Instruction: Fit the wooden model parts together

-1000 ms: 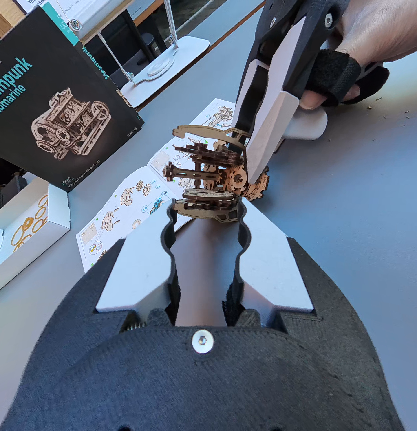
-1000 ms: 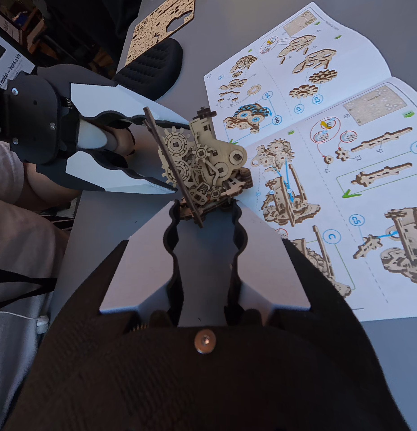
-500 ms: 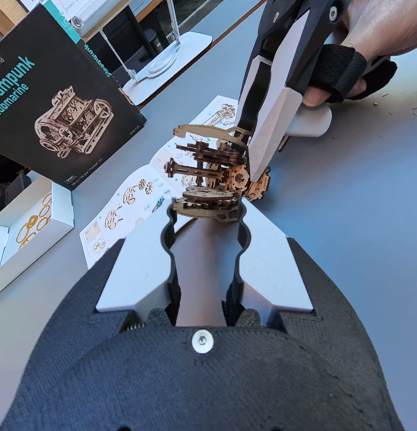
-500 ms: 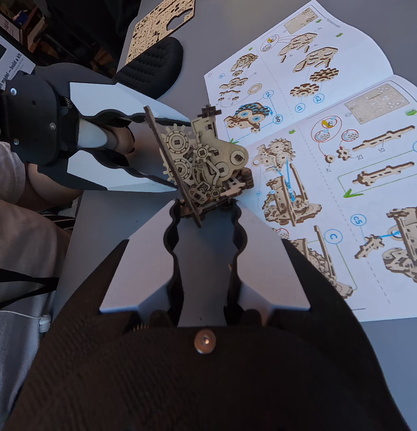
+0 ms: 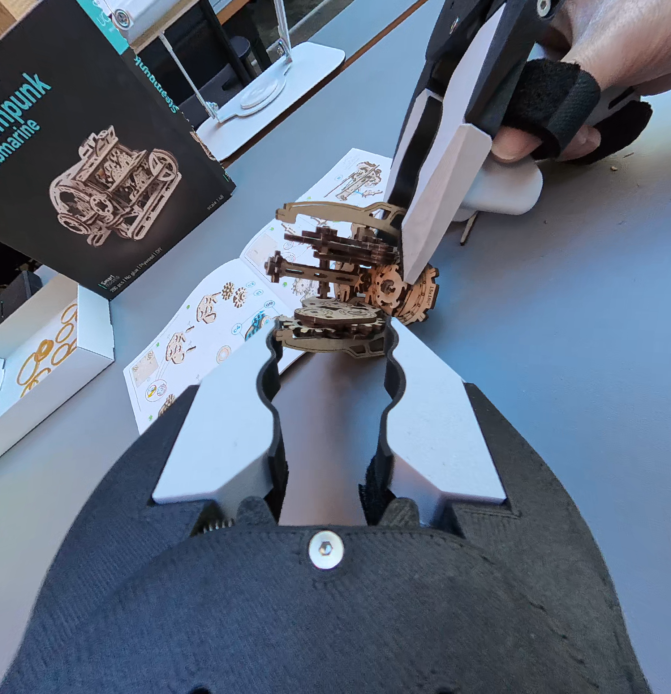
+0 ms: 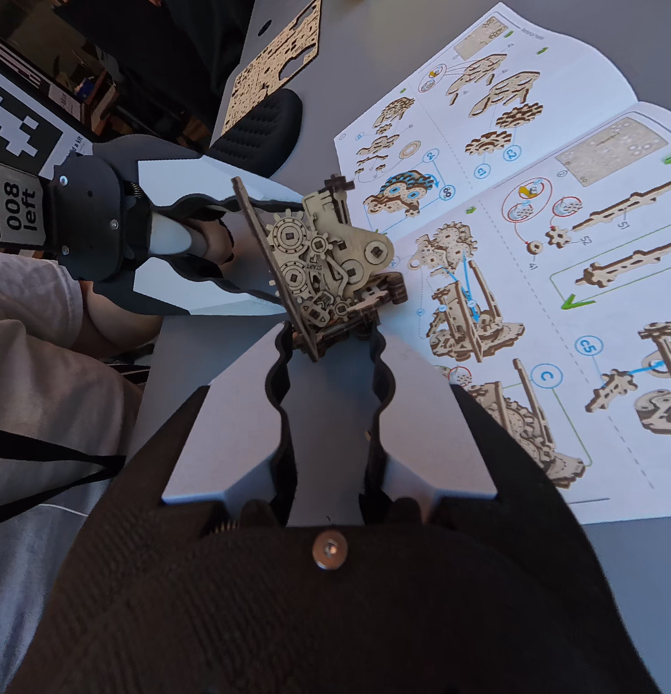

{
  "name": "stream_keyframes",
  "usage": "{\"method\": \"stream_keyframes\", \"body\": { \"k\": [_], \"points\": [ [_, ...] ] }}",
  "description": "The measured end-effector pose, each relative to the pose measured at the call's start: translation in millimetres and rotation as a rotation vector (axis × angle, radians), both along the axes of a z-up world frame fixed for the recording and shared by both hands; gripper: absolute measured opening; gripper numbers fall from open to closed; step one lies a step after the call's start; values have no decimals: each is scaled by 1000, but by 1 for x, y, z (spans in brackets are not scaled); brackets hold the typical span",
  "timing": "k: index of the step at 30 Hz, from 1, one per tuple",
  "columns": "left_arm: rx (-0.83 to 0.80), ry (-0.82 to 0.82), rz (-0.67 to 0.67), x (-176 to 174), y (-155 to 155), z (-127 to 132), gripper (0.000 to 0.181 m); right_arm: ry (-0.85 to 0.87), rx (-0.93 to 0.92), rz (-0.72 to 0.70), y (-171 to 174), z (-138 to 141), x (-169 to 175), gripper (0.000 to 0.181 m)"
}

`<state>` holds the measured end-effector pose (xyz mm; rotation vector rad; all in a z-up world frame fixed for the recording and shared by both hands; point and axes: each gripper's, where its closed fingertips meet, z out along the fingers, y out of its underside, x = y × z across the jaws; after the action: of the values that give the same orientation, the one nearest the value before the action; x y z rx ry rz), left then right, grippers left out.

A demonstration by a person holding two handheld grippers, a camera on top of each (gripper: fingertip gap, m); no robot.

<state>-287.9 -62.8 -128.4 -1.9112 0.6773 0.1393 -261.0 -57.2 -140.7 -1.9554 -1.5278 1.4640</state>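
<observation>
A partly built wooden model (image 5: pixel 337 263) of gears, axles and side plates is held just above the grey table (image 5: pixel 551 375). My left gripper (image 5: pixel 331 332) is shut on its lower side plate. My right gripper (image 5: pixel 401 240) comes down from the upper right and grips the model at its toothed-wheel end. In the right wrist view the model (image 6: pixel 326 259) shows its gear face. There my right gripper (image 6: pixel 328 338) is shut on its base edge, and my left gripper (image 6: pixel 288 255) clamps the thin side plate from the left.
An open instruction booklet (image 6: pixel 551 187) lies under and beyond the model. A black kit box (image 5: pixel 82 150), a white tray with rings (image 5: pixel 44 356) and a white stand base (image 5: pixel 273 94) are to the left. A punched plywood sheet (image 6: pixel 277 56) lies near the table edge.
Both grippers have kept their hold on the model. The model and grippers have shifted only slightly, and the right gripper has edged a little higher in the left wrist view.
</observation>
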Motion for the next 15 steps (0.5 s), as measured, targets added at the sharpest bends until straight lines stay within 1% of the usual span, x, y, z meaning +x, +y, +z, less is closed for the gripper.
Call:
{"method": "stream_keyframes", "body": {
  "k": [3, 8, 10, 12, 15],
  "points": [
    [-3, -20, -6, 2, -2, 0, 56, -10, -7, 5, -3, -1, -1, 40],
    [8, -41, -12, 4, -4, 4, 55, -16, -4, 8, -5, -1, -1, 40],
    [9, -54, -14, 4, -5, 6, 53, -19, -6, 7, -6, -1, -1, 40],
    [15, -56, -6, 1, -4, 7, 46, -21, -4, 11, -7, -1, -1, 40],
    [14, -55, -5, 1, -4, 7, 46, -25, -1, 9, -7, -1, -1, 40]
  ]
}}
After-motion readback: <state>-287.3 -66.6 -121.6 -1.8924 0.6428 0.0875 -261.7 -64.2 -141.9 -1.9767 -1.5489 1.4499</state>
